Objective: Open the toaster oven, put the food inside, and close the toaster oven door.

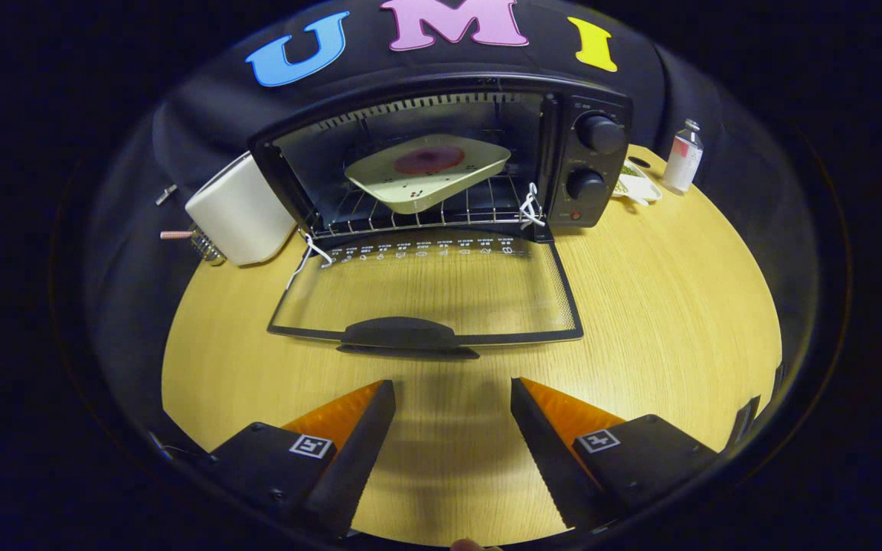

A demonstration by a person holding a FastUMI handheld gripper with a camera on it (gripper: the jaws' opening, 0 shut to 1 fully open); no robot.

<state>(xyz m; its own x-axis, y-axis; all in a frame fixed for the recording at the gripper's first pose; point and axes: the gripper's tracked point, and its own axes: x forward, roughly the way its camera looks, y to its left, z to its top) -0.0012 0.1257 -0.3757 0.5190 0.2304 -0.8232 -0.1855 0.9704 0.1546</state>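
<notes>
Tool [452, 398] fingers apart — one toaster oven [441, 161] | door [426, 295] down | one plate [427, 172] inside

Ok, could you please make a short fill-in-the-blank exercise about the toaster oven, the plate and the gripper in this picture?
1. The glass door of the toaster oven lies folded down and is fully ____.
2. The plate of food rests on the wire ____ inside the oven.
3. The gripper is open and holds ____; the door handle is just ahead of its fingers.
4. The small bottle stands on the same side of the oven as its two ____.

Missing words: open; rack; nothing; knobs
</notes>
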